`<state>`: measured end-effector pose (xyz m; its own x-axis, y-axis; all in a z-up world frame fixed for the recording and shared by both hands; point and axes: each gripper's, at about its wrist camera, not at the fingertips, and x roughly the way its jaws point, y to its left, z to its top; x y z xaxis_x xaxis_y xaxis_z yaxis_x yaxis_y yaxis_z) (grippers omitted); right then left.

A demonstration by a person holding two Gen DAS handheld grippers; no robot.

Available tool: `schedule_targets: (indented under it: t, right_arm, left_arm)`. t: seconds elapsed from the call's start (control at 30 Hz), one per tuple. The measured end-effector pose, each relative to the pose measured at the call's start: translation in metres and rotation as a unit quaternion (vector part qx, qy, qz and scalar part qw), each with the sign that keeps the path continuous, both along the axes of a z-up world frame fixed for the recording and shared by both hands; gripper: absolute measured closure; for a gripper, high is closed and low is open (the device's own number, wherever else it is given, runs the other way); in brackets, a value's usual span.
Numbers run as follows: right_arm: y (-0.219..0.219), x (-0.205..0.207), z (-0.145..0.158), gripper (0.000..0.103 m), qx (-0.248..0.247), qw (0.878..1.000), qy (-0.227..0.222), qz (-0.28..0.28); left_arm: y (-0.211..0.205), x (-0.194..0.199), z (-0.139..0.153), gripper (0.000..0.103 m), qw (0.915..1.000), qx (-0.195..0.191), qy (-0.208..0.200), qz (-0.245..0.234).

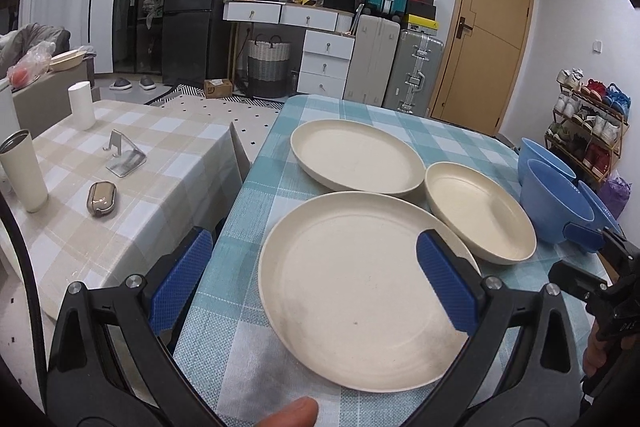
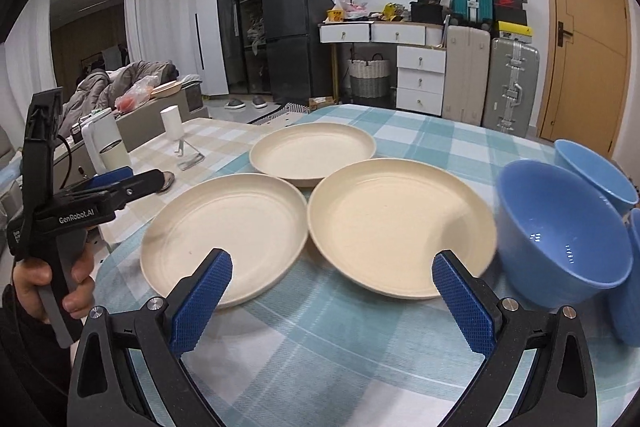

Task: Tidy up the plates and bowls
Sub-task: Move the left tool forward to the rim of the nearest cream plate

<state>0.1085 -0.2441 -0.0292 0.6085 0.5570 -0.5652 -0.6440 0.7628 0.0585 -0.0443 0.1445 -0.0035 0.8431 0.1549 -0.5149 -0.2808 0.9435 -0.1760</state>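
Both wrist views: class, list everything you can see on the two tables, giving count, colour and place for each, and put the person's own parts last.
Plates: three, cream, clustered mid blue-checked table, empty.
Bowls: three, blue, right of the plates, at the table's right edge.
Blue-checked table: one, holds plates and bowls.
Beige-checked table: one, to the left.
Tumbler: one, white, beige table.
White cylinder: one, beige table, far side.
Phone stand: one, metal, beige table.
Small case: one, grey, beige table.
Left gripper: open, over the nearest plate.
Right gripper: open, before the plates.
Hand: holding the left gripper's handle.
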Motion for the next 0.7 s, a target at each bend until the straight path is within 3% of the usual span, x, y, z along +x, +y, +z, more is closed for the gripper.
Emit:
schedule_targets:
  t: [0.13, 0.37, 0.47, 0.7]
  right_arm:
    - [0.013, 0.001, -0.006, 0.002, 0.006, 1.0, 0.021, 0.013]
    - [0.034, 0.014, -0.025, 0.021, -0.008, 0.997, 0.069, 0.024]
    - [0.043, 0.018, -0.034, 0.024, -0.018, 0.996, 0.084, 0.032]
    - [0.054, 0.033, -0.052, 0.044, -0.031, 0.992, 0.123, 0.026]
  left_arm:
    - [-0.001, 0.005, -0.003, 0.001, 0.9999, 0.004, 0.012, 0.002]
    - [-0.002, 0.01, -0.008, 0.001, 0.9997, 0.008, 0.021, -0.006]
    - [-0.001, 0.014, -0.012, 0.001, 0.9995, 0.005, 0.03, -0.006]
    - [0.003, 0.024, -0.025, 0.014, 0.9981, 0.001, 0.061, 0.001]
